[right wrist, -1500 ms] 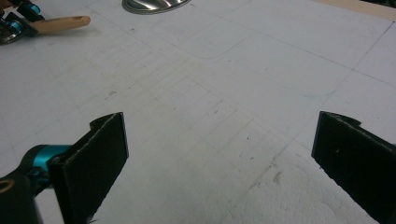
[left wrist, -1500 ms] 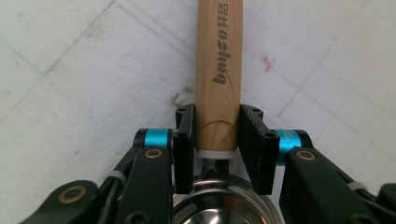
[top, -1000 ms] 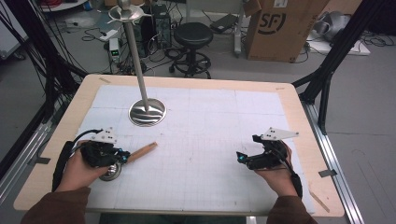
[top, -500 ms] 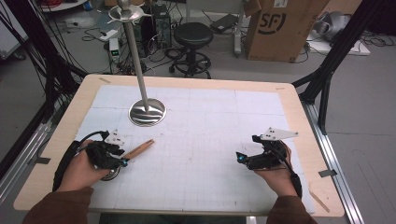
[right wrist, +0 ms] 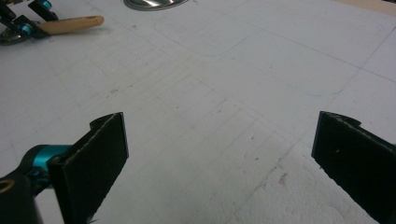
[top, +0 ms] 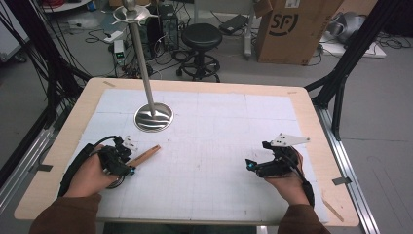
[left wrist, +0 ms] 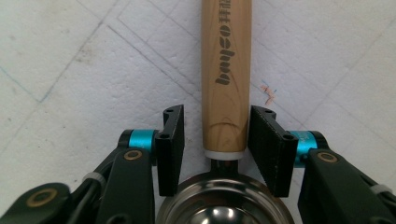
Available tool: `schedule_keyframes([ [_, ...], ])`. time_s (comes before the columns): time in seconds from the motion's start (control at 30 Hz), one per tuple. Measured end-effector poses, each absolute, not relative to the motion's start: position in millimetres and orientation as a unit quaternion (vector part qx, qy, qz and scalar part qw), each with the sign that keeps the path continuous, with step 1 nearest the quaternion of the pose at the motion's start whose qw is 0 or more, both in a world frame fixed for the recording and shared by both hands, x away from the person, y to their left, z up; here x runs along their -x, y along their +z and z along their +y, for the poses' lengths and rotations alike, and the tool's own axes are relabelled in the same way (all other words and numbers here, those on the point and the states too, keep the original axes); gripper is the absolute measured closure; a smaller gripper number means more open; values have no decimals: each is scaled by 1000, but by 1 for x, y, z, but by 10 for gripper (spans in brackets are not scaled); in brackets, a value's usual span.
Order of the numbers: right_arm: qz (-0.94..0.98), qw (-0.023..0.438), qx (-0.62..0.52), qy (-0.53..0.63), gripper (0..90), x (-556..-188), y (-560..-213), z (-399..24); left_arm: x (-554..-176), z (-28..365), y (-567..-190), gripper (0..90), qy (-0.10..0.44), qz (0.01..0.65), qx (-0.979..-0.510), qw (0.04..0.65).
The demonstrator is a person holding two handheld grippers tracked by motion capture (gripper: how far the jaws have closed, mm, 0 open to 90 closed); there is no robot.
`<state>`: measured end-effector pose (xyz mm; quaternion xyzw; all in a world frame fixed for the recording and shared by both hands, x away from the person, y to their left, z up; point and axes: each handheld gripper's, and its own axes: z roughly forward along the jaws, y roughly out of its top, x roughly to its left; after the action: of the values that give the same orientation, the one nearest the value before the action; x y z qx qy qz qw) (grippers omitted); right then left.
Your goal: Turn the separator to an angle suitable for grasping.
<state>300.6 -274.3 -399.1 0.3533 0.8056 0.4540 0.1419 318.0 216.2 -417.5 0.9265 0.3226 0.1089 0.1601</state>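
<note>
From the high view, your left gripper (top: 127, 161) has slid a little nearer you than a second ago, the wooden handle (top: 144, 155) of the metal scoop now slanting up and right from it towards the stand's round base (top: 153, 117), while your right gripper (top: 254, 166) has kept its place on the white mat (top: 219, 146). In the left gripper view the jaws have just been opening; they flank the handle (left wrist: 226, 70) with a gap each side, so the scoop, bowl (left wrist: 224, 205) below, looks released. In the right gripper view the jaws stand wide apart over bare mat (right wrist: 224, 93), ready but idle.
</note>
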Motion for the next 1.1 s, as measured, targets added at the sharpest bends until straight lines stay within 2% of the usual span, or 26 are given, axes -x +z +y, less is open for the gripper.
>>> schedule_keyframes([
  [0.03, 806, 142, -353, 454, 25, -301, -399, -274, -319, 216, -417, 568, 104, 325, -926, 158],
  [0.07, 806, 141, -354, 454, 25, -301, -399, -274, -319, 216, -417, 593, 94, 324, -928, 160],
  [0.1, 806, 142, -353, 454, 25, -301, -399, -274, -319, 215, -418, 656, 89, 323, -928, 165],
  [0.17, 805, 142, -353, 455, 25, -300, -399, -274, -319, 215, -418, 677, 86, 323, -928, 166],
  [0.7, 804, 141, -354, 457, 25, -300, -398, -276, -317, 220, -418, 691, 90, 301, -932, 180],
  [1.1, 804, 141, -353, 457, 25, -300, -399, -276, -312, 225, -412, 690, 94, 295, -927, 214],
])
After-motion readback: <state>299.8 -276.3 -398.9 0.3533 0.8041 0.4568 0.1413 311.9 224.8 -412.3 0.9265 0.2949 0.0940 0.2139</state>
